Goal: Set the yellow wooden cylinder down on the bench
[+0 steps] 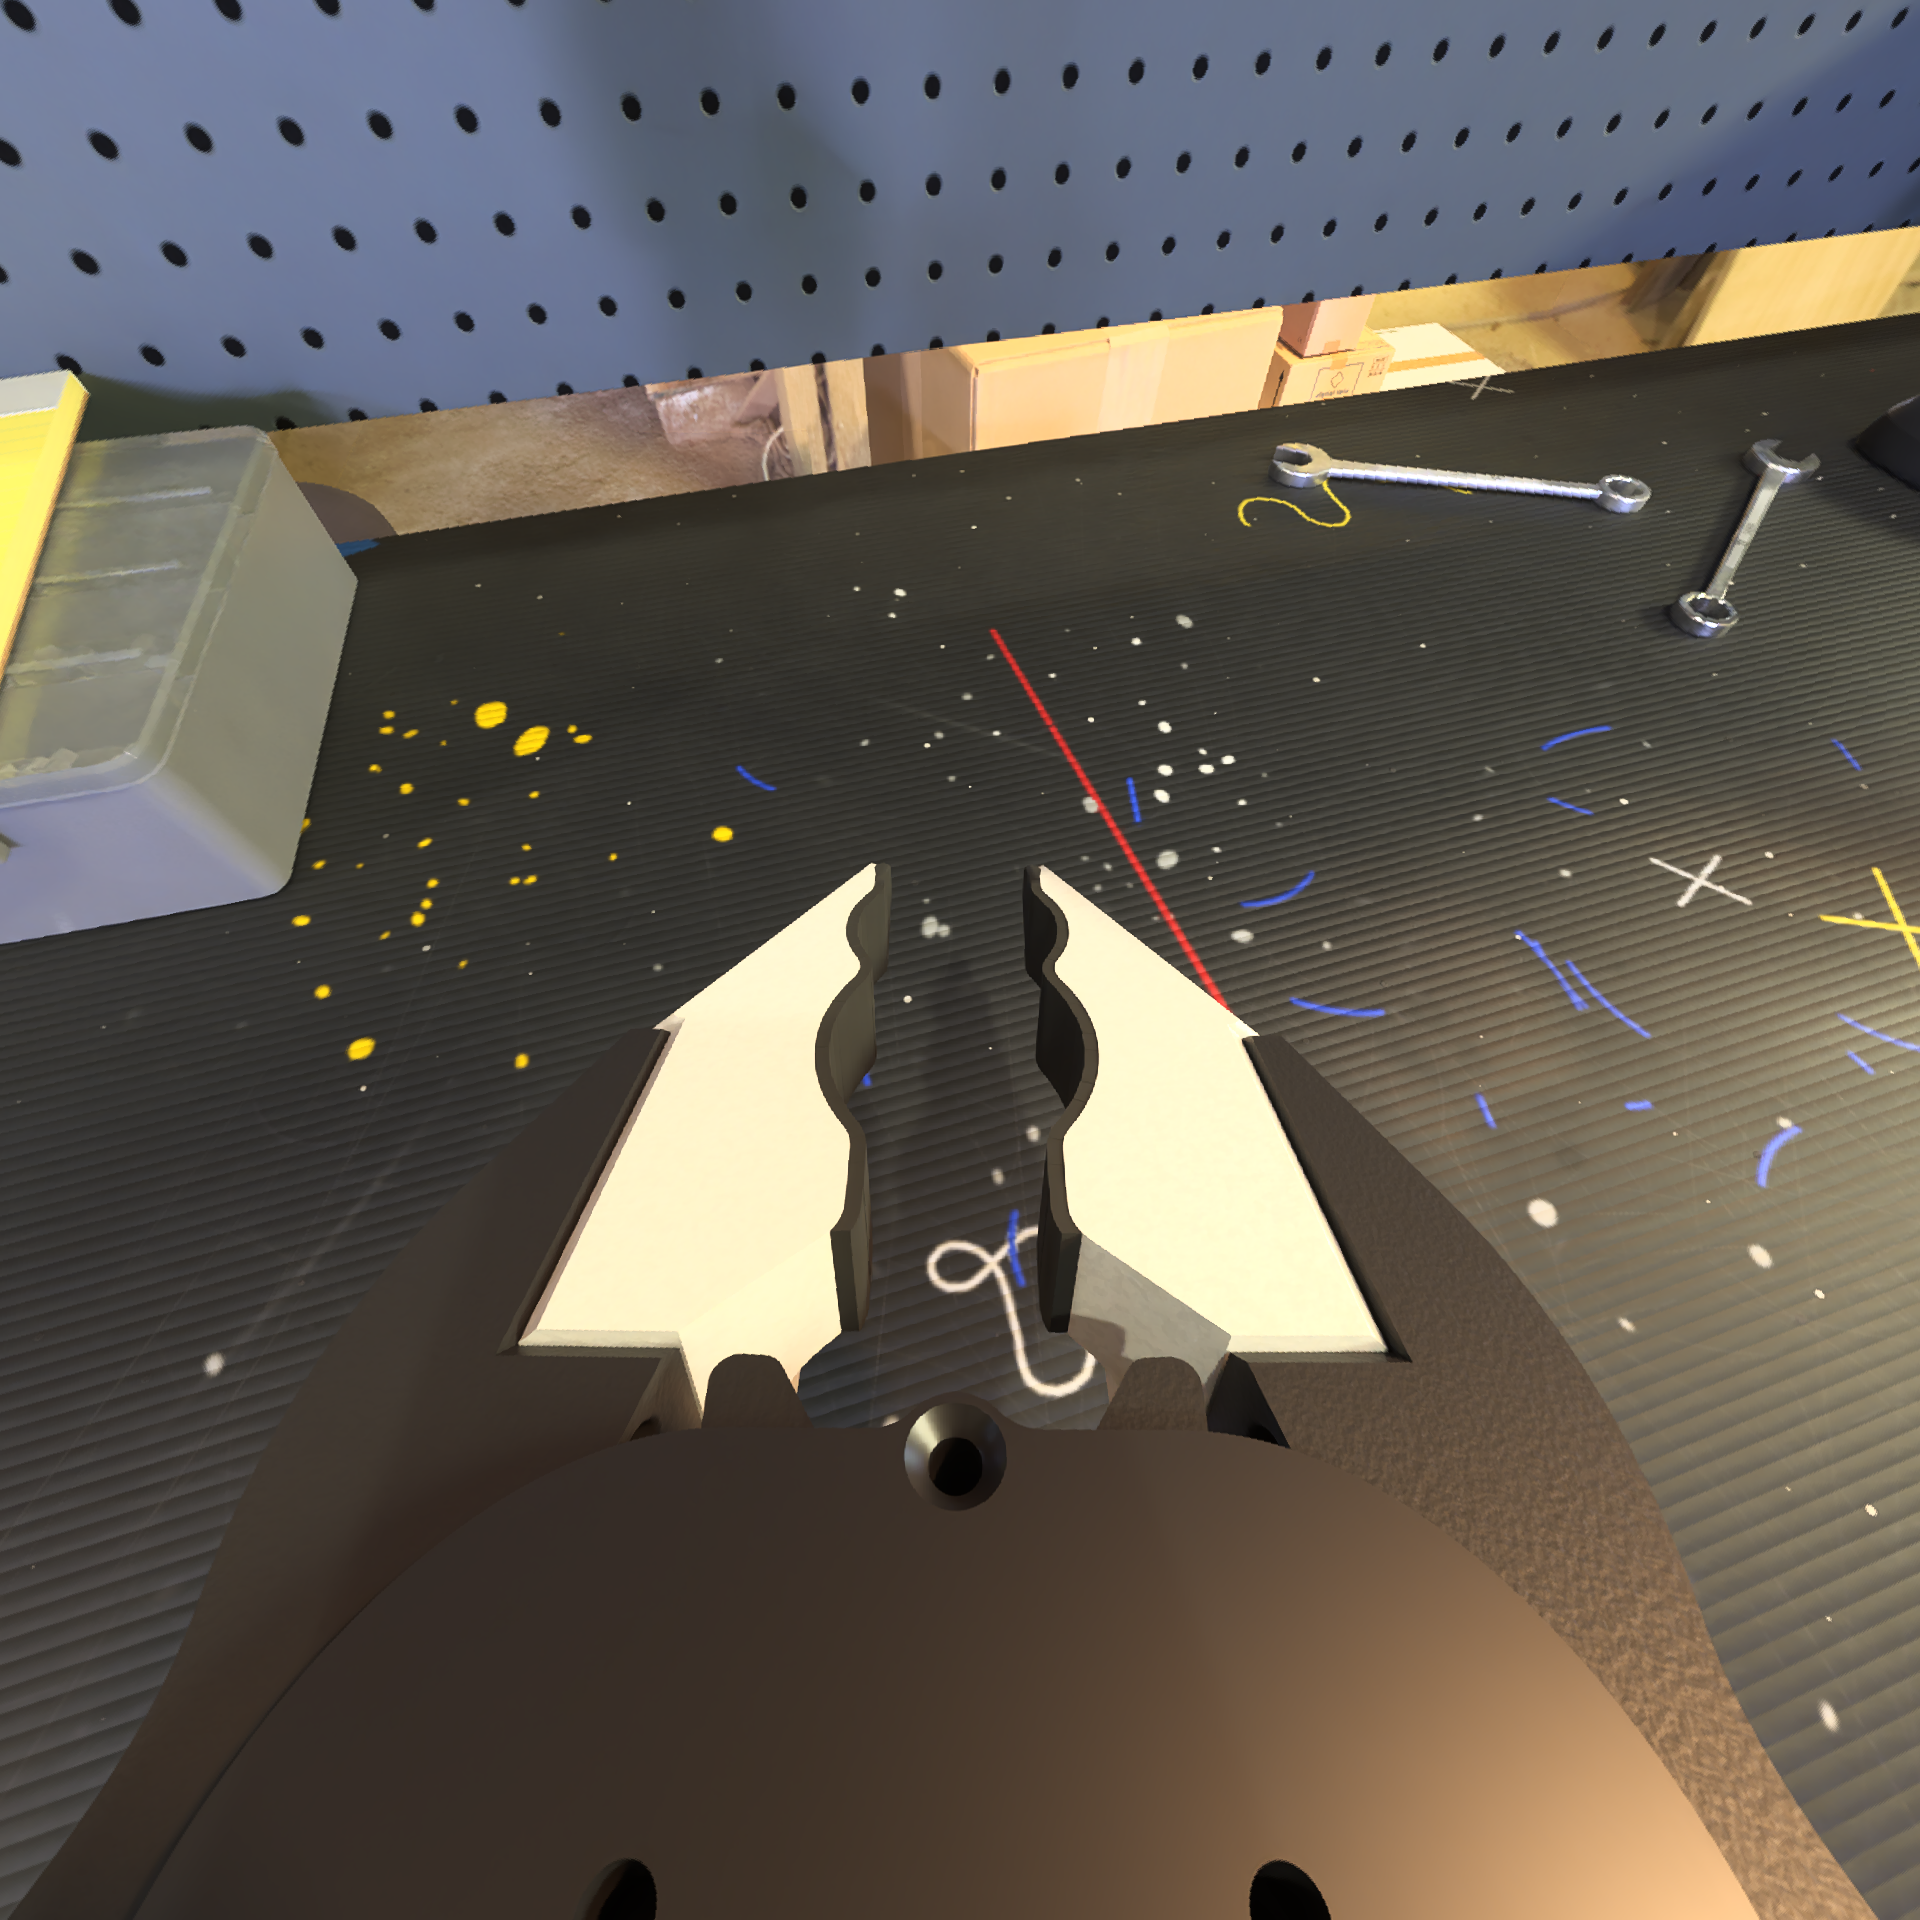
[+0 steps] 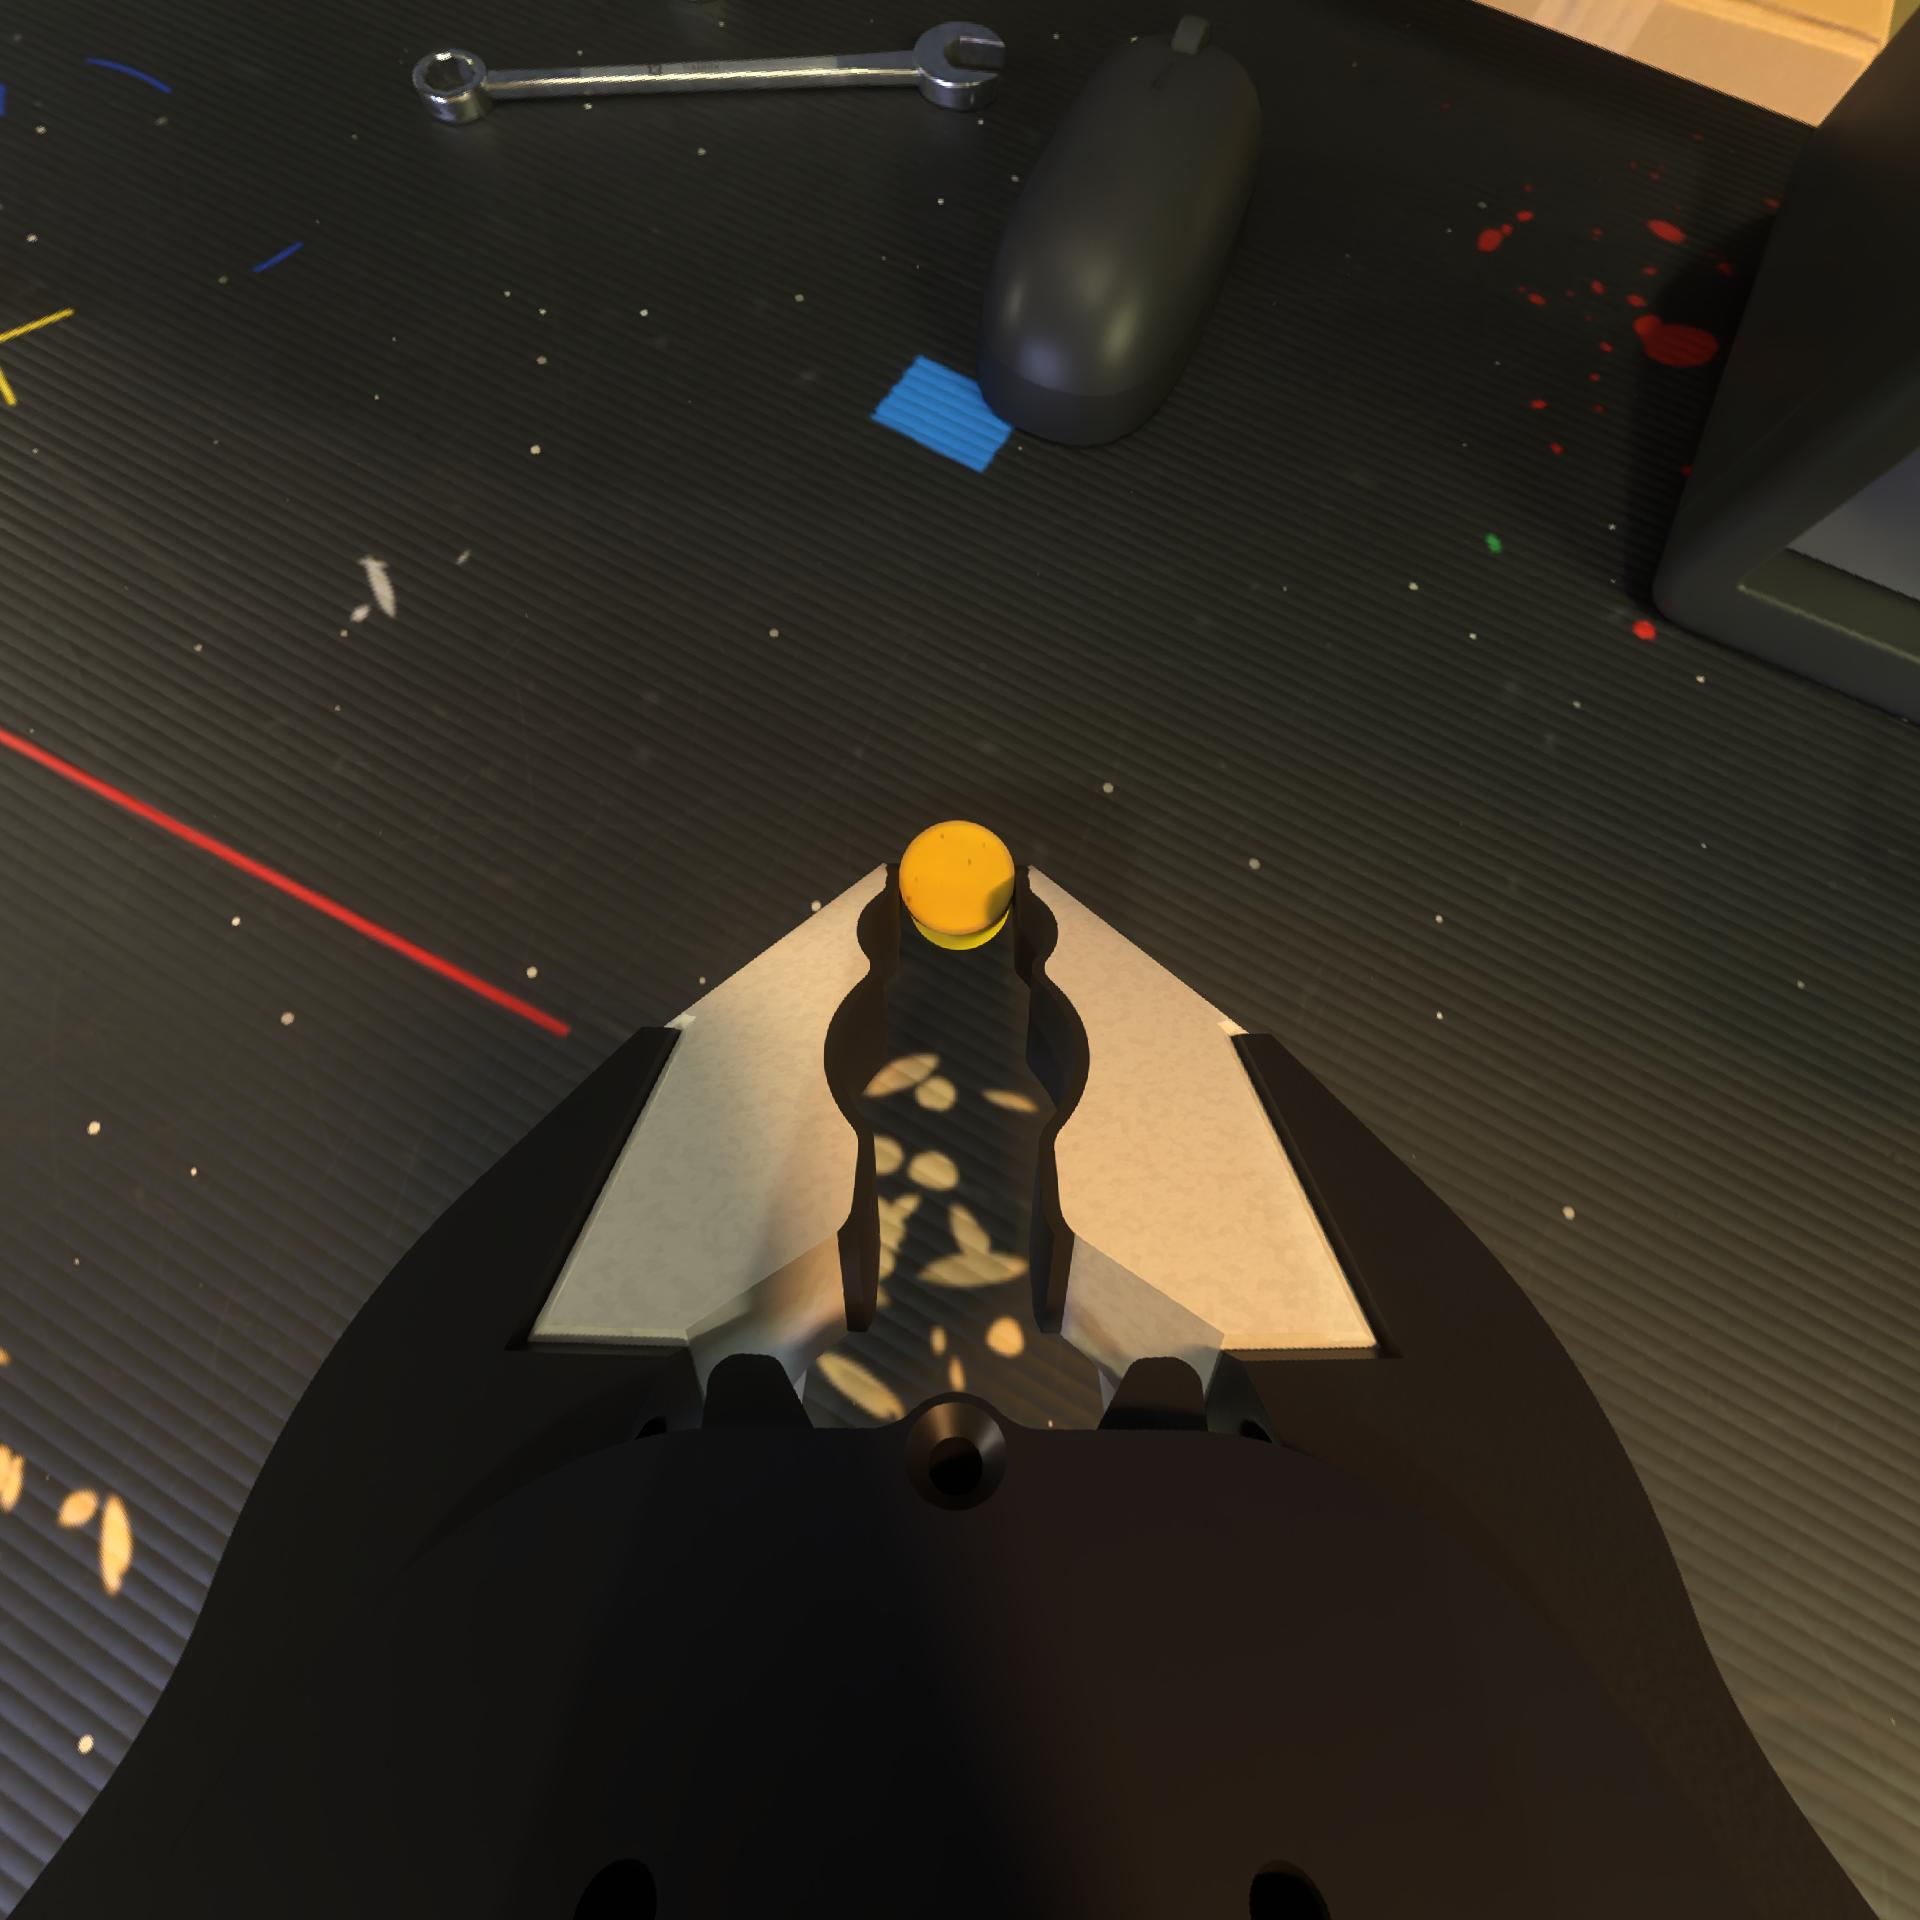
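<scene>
In the right wrist view, the right gripper sits at centre frame with its 2 fingers closed on the yellow wooden cylinder, which is pinched right at the fingertips and seen end-on as a round orange-yellow face; whether its lower end touches the bench cannot be told from this angle. The bench is a dark ribbed mat flecked with white specks, with a red line running across the left of the frame and red paint spatter at the upper right. Above the gripper, in the upper middle, a black computer mouse lies with its near end touching a blue patch, and a steel wrench lies along the top edge. A dark box-like object fills the right edge. In the left wrist view, the left gripper holds nothing, its fingers parted with a clear gap of mat showing between them (a white squiggle mark is visible there). 2 wrenches lie at the upper right of that frame, near each other but apart. A grey plastic case sits at the left edge, beside yellow paint spots, and a blue pegboard spans the top.
</scene>
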Robot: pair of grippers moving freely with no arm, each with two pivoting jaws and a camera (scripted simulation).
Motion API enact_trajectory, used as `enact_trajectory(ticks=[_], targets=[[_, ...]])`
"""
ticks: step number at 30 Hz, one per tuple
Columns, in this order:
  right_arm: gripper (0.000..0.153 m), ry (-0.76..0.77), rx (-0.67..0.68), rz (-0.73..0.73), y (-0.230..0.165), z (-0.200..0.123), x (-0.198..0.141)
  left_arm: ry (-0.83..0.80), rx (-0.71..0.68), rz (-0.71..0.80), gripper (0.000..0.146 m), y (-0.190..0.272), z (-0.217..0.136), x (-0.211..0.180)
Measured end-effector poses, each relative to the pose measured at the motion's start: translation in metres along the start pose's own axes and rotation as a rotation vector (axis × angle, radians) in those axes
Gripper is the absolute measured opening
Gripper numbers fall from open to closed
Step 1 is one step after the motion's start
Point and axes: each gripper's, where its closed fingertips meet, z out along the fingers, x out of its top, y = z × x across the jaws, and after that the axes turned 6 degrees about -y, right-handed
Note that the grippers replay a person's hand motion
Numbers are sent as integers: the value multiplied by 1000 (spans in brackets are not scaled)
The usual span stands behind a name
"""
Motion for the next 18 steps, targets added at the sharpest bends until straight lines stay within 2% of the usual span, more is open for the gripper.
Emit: enact_trajectory(ticks=[13,18], targets=[[21,-130,-21,-115,6,18,-1,-4,0,12,25,1,0,-1],[21,-170,-57,-170,7,15,0,-2,3,12,25,1,0,-1]])
